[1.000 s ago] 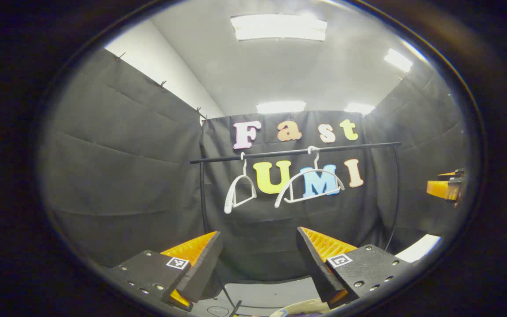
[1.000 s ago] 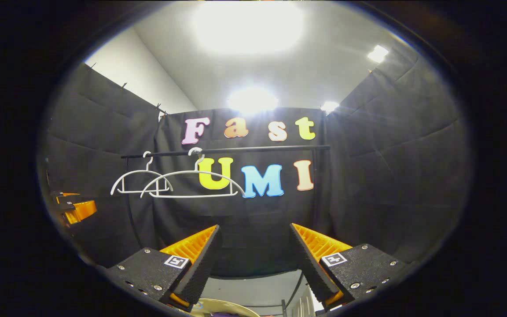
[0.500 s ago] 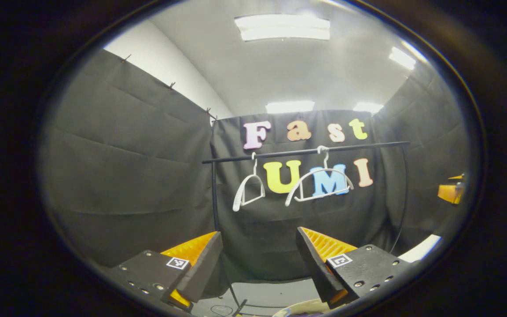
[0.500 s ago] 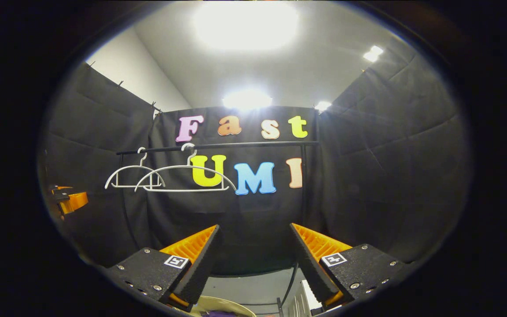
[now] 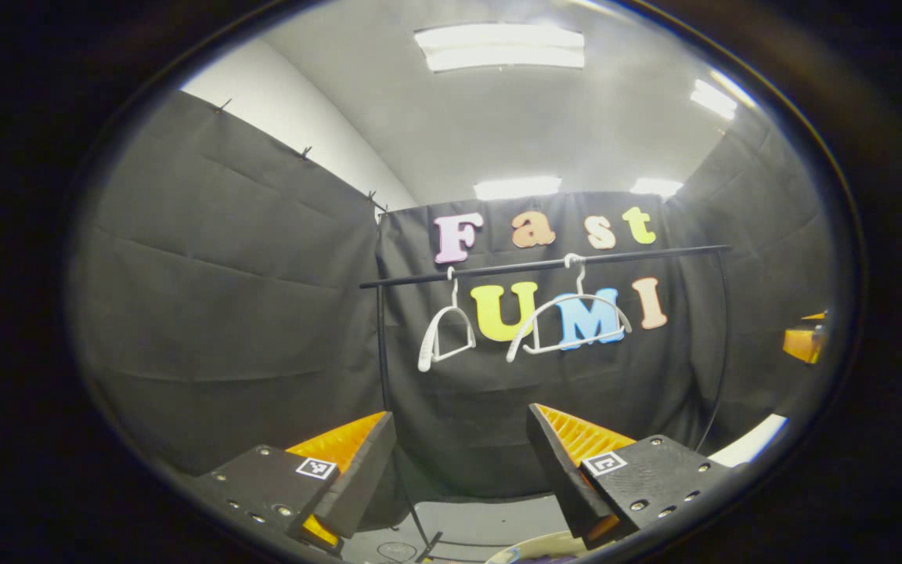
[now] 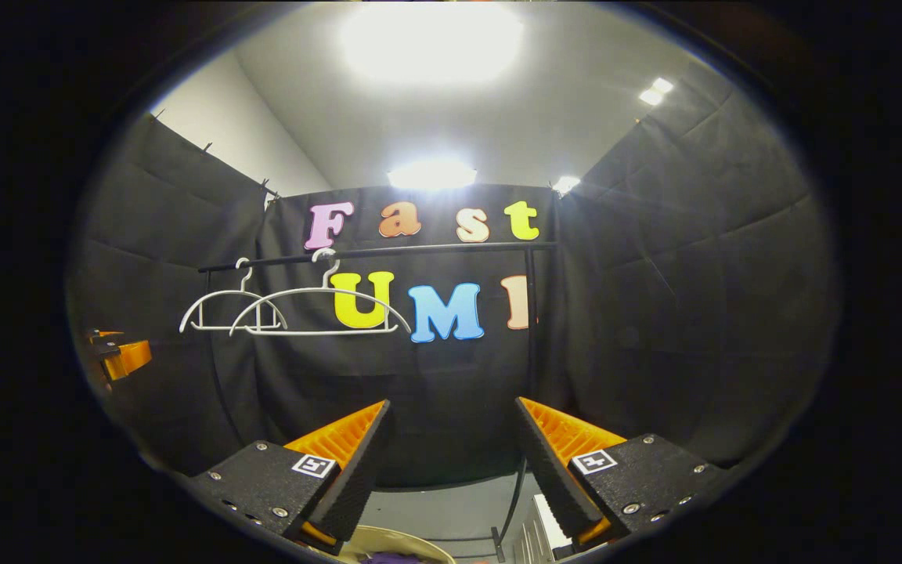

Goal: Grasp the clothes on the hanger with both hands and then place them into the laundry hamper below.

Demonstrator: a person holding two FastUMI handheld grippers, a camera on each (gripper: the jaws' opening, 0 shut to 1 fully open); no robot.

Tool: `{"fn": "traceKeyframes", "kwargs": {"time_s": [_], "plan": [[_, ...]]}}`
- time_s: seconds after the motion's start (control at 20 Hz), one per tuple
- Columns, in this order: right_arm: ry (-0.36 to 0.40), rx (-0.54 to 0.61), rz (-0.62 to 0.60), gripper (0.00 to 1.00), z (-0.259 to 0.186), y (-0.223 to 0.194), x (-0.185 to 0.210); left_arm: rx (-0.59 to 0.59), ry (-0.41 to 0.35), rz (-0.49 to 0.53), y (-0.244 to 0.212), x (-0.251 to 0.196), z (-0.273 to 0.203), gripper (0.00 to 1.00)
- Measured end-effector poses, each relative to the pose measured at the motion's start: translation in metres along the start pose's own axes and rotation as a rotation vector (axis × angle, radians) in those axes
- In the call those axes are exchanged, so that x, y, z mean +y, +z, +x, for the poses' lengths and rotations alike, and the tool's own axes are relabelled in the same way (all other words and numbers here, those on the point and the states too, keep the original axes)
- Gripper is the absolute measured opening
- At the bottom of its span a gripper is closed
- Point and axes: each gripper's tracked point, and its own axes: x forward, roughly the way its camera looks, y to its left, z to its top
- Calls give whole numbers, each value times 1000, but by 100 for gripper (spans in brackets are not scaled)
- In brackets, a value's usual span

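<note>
Since a second ago your right gripper's view has swung rightward, so the rail and hangers sit further left in it; your left gripper's view has drifted the other way.

Your garment rail [image 5: 545,267] runs across the back wall as a thin dark bar, and its side post drops to the floor. Two white hangers hang from it, both bare: the wider hanger [image 5: 568,323] and the narrower hanger [image 5: 445,333], seen nearly edge-on. In the right gripper view they overlap.

Your laundry hamper [image 6: 400,544] shows as a pale rim at the bottom edge of both views, below the rail. Purple cloth [image 6: 392,558] lies inside it, so the clothes are in the hamper.

Your left gripper [image 5: 459,462] has its fingers spread wide, nothing between them. Your right gripper [image 6: 451,454] is likewise spread and empty.
</note>
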Motion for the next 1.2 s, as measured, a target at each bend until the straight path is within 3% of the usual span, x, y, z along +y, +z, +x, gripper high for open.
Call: {"fn": "traceKeyframes", "kwargs": {"time_s": [0.6,0.65,0.7,1.2], "plan": [[-27,-11,21,94,10,-2,1,-10,-2,-12,-2,3,5,100],[-30,-10,21,94,10,-3,2,-7,-3,-7,-4,2,5,89],[-33,-9,20,94,11,-4,1,-2,-1,-4,-5,3,7,100],[-49,8,16,94,11,-10,-2,12,11,-22,-11,6,7,100]]}}
